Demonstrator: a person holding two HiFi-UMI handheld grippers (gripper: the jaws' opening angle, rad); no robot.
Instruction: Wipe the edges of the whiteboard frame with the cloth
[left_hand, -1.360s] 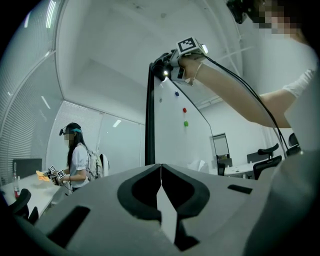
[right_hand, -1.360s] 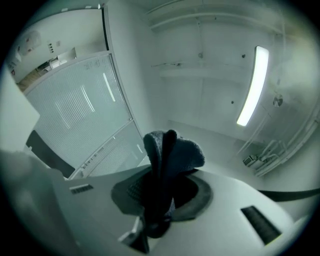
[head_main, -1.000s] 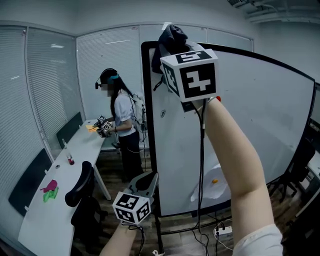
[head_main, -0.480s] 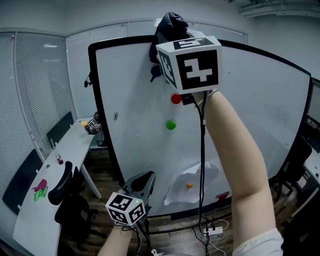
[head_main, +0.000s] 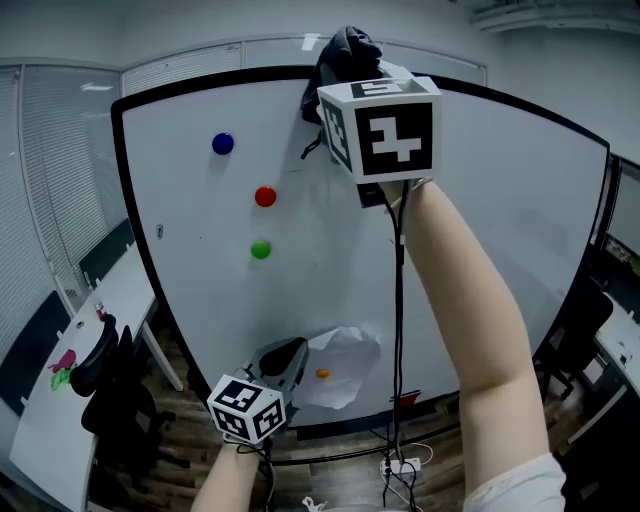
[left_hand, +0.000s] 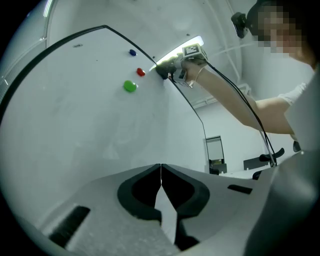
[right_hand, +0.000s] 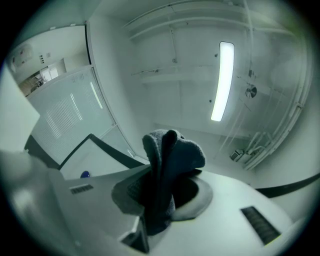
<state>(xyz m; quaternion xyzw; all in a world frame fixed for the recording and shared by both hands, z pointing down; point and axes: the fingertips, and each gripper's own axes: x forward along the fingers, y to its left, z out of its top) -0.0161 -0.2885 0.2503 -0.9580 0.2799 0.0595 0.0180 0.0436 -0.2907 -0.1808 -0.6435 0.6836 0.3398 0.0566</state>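
Whiteboard (head_main: 300, 290) fills the middle of view, and at the top centre of its black frame (head_main: 200, 81) my right gripper (head_main: 348, 80) pinches the dark cloth (head_main: 345, 48) to wipe that edge, while my left gripper (head_main: 282, 362), jaws together and empty, hangs low, out of the way

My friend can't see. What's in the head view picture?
The right gripper holds a dark cloth up at the top edge of a big whiteboard. The left gripper hangs low, shut and empty. A blue magnet, a red magnet and a green magnet sit on the board.
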